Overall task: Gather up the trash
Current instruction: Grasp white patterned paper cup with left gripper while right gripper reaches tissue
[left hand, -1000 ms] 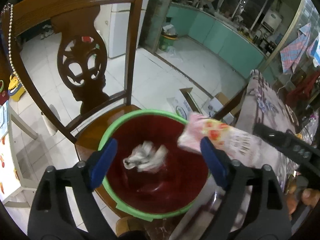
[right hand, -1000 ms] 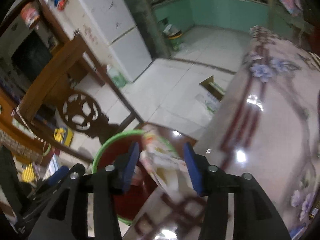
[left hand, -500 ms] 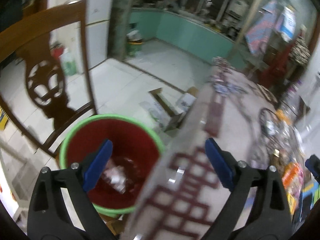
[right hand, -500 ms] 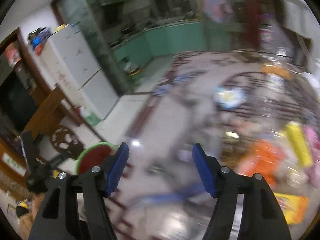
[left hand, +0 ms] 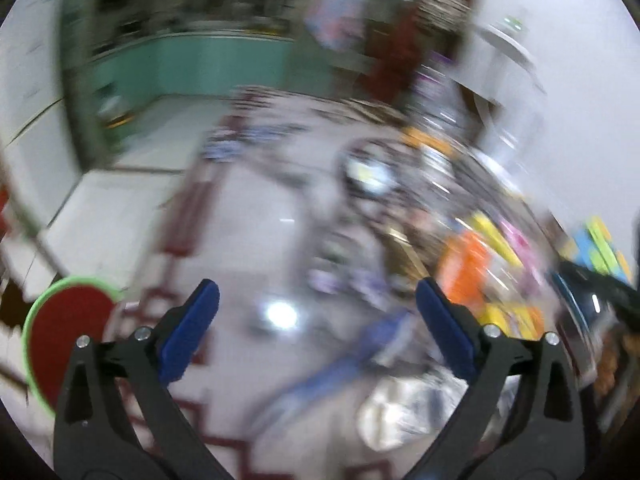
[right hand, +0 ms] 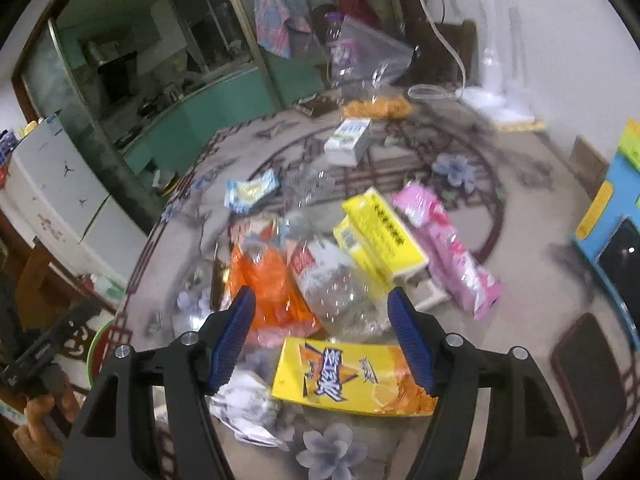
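My right gripper (right hand: 322, 332) is open and empty above a pile of trash on the table (right hand: 500, 184): a yellow snack bag (right hand: 348, 376), an orange wrapper (right hand: 268, 288), a clear plastic bottle (right hand: 340, 292), a yellow box (right hand: 380, 236), a pink packet (right hand: 444, 248) and crumpled foil (right hand: 244, 404). My left gripper (left hand: 318, 320) is open and empty over the table in a blurred view. The red bin with a green rim (left hand: 66, 336) sits at the lower left, and its rim (right hand: 94, 354) shows in the right wrist view.
A white carton (right hand: 348, 140), a blue-white wrapper (right hand: 250, 190) and a bag of orange snacks (right hand: 376, 106) lie farther back on the table. A dark phone-like slab (right hand: 588, 380) lies at the right. A white fridge (right hand: 56, 184) stands beyond the table's left edge.
The right gripper let go of the pink wrapper over the bin and swung right to the trash pile. The left gripper swung right from the bin to the table.
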`<control>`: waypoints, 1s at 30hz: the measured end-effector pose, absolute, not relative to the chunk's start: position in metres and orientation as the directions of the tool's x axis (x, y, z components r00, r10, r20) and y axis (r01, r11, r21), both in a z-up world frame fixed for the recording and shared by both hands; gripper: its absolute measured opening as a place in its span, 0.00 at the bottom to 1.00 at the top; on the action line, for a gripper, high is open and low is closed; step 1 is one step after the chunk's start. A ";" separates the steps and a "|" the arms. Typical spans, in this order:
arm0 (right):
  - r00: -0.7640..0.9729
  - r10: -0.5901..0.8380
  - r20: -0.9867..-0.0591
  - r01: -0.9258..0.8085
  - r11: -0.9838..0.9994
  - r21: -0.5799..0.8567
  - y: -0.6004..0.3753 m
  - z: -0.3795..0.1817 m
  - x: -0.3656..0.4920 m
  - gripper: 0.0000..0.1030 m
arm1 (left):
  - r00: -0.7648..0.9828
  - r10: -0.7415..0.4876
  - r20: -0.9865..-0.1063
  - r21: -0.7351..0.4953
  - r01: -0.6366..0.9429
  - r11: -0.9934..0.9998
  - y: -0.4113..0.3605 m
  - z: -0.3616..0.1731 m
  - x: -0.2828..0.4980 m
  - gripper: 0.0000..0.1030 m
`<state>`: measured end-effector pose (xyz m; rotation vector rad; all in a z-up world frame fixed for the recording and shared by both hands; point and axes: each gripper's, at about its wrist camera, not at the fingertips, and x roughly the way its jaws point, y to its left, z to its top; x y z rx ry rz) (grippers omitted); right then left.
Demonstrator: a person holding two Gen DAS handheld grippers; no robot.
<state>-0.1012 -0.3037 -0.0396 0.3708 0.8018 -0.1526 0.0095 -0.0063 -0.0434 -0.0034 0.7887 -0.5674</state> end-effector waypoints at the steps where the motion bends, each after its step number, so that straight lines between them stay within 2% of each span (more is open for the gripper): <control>1: 0.678 0.032 -0.734 0.250 0.929 0.272 -0.301 -0.044 -0.099 0.65 | 0.539 -0.507 -0.673 -0.192 0.534 0.823 -0.016 -0.045 0.004 0.95; 6: 0.658 0.071 -0.750 0.179 0.952 0.248 -0.285 -0.050 -0.098 0.64 | 0.425 -0.528 -0.735 -0.060 0.735 0.675 -0.053 -0.068 -0.027 0.95; 11: 0.629 0.138 -0.765 0.146 0.946 0.290 -0.275 -0.058 -0.098 0.64 | 0.364 -0.479 -0.799 0.001 0.798 0.603 -0.072 -0.095 -0.040 0.95; 16: 0.595 0.149 -0.790 0.092 0.964 0.250 -0.254 -0.066 -0.097 0.64 | 0.330 -0.451 -0.830 -0.017 0.792 0.610 -0.081 -0.112 -0.038 0.95; 20: 0.577 0.145 -0.804 0.058 0.974 0.217 -0.242 -0.071 -0.096 0.64 | 0.290 -0.457 -0.841 -0.081 0.768 0.635 -0.083 -0.125 -0.029 0.95; 21: 0.574 0.147 -0.806 0.050 0.976 0.214 -0.239 -0.072 -0.096 0.64 | 0.289 -0.460 -0.840 -0.088 0.763 0.641 -0.083 -0.126 -0.029 0.90; 22: 0.572 0.150 -0.806 0.046 0.976 0.214 -0.238 -0.073 -0.096 0.64 | 0.286 -0.459 -0.841 -0.097 0.755 0.648 -0.082 -0.128 -0.028 0.73; 23: 0.572 0.149 -0.807 0.046 0.976 0.213 -0.238 -0.073 -0.096 0.64 | 0.282 -0.451 -0.847 -0.103 0.744 0.660 -0.081 -0.130 -0.027 0.66; 26: 0.576 0.142 -0.805 0.058 0.975 0.214 -0.241 -0.074 -0.095 0.64 | 0.294 -0.459 -0.838 -0.134 0.705 0.696 -0.071 -0.126 -0.020 0.63; 30: 0.593 0.139 -0.793 0.056 0.975 0.213 -0.241 -0.072 -0.096 0.64 | 0.416 -0.489 -0.766 -0.156 0.619 0.770 -0.046 -0.099 -0.010 0.63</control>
